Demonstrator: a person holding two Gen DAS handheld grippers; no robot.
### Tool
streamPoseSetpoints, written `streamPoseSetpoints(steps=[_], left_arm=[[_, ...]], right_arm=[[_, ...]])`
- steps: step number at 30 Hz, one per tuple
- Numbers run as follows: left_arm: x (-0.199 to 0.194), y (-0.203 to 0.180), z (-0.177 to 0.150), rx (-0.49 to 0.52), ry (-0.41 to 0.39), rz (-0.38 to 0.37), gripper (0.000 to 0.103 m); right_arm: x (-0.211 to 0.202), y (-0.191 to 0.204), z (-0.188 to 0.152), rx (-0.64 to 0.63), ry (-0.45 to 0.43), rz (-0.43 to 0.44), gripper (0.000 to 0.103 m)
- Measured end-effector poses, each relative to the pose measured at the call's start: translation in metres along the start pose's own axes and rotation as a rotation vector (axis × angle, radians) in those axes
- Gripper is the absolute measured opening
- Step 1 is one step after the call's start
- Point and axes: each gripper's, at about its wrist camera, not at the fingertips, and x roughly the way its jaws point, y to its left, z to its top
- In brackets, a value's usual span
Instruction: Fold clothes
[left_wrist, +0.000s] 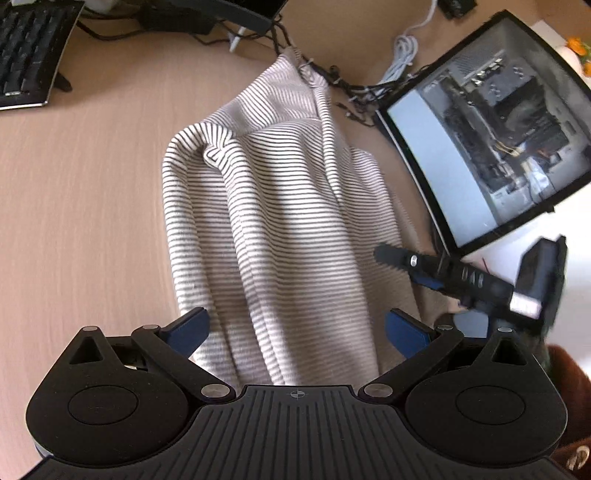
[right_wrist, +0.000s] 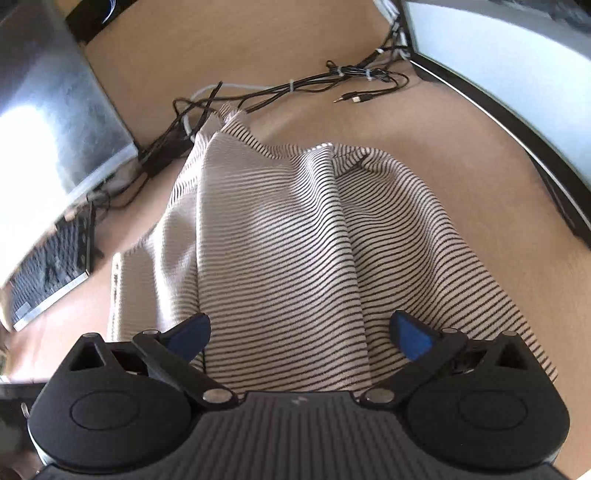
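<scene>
Grippers both spread wide, nothing pinched. Left gripper (left_wrist: 297, 330) hovers over the near end of the striped shirt (left_wrist: 280, 221), blue fingertips (left_wrist: 190, 328) either side of the bunched cloth; contact can't be told. Right gripper (right_wrist: 301, 334) is likewise wide, fingers straddling the shirt (right_wrist: 295, 240) with cloth running between them, no clamp. In the left view the right gripper (left_wrist: 388, 254) shows side-on at the shirt's right edge, blurred. Shirt lies rumpled in long folds on the wooden desk (left_wrist: 81, 184), far end reaching the cables (right_wrist: 332, 79), between the keyboard (left_wrist: 26, 51) and PC case (left_wrist: 491, 129).
</scene>
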Motion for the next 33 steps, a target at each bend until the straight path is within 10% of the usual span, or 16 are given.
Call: streamPoseSetpoints(steps=[18, 21, 25, 33], left_arm=[[0.037, -0.029, 0.004, 0.104, 0.019, 0.007, 0.092], [0.043, -0.036, 0.009, 0.106, 0.004, -0.009, 0.073], [0.045, -0.043, 0.017, 0.116, -0.034, -0.026, 0.016], [-0.046, -0.021, 0.086, -0.024, -0.435, 0.000, 0.011]], right_arm=[[-0.003, -0.006, -0.001, 0.027, -0.018, 0.048, 0.103], [-0.004, -0.011, 0.000, 0.045, -0.017, 0.068, 0.103], [-0.005, -0.015, 0.002, 0.060, -0.015, 0.089, 0.103], [-0.008, -0.022, 0.004, 0.098, -0.011, 0.137, 0.103]])
